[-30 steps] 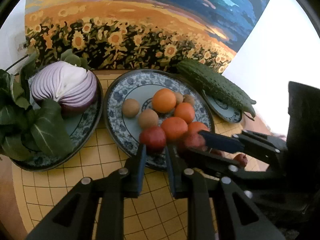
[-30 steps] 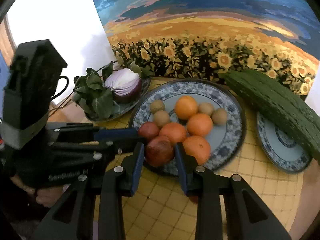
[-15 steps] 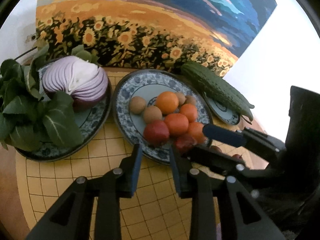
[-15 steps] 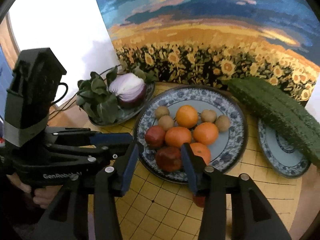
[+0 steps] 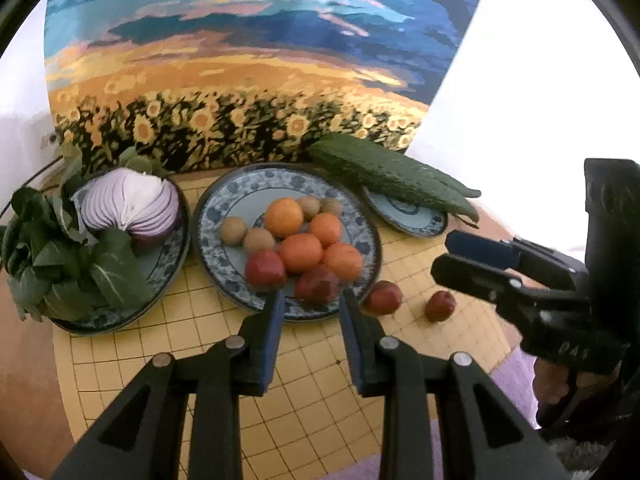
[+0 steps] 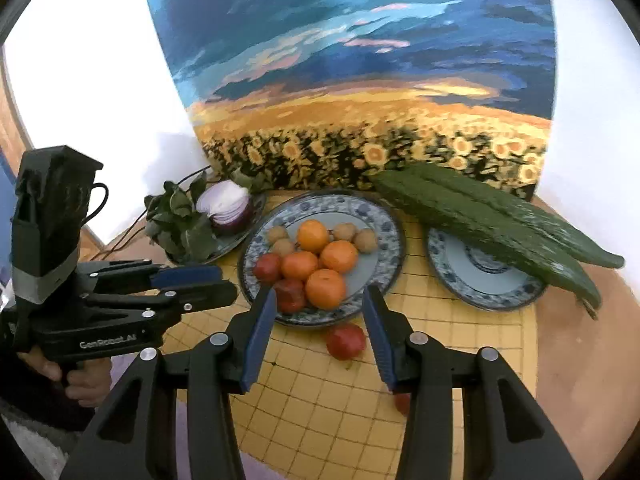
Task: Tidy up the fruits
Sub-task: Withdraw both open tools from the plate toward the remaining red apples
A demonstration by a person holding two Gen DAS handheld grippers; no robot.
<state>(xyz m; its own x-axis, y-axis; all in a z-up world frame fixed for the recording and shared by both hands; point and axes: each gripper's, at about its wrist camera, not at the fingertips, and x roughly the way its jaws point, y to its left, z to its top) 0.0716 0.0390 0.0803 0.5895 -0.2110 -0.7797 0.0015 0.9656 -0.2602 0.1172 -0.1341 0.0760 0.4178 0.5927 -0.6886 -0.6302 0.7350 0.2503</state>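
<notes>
The round blue-patterned ceramic plate (image 6: 384,216) at frame centre holds 4 oranges (image 6: 326,289), 4 brown kiwis and 2 dark red round fruits (image 6: 289,295). 1 more red fruit (image 6: 346,341) lies on the yellow grid mat (image 6: 332,408) just below the plate. The right gripper (image 6: 320,302), just opened, is spread and empty; the left gripper (image 5: 310,300) stands narrowly parted, pinching nothing.

We see the fruit plate (image 6: 390,236) just ahead of the right gripper (image 6: 319,312), two loose fruits (image 5: 384,297) on the mat (image 6: 328,412) nearer us, the cucumber plate (image 6: 486,280) to its right, the onion plate (image 5: 160,264) to its left.
</notes>
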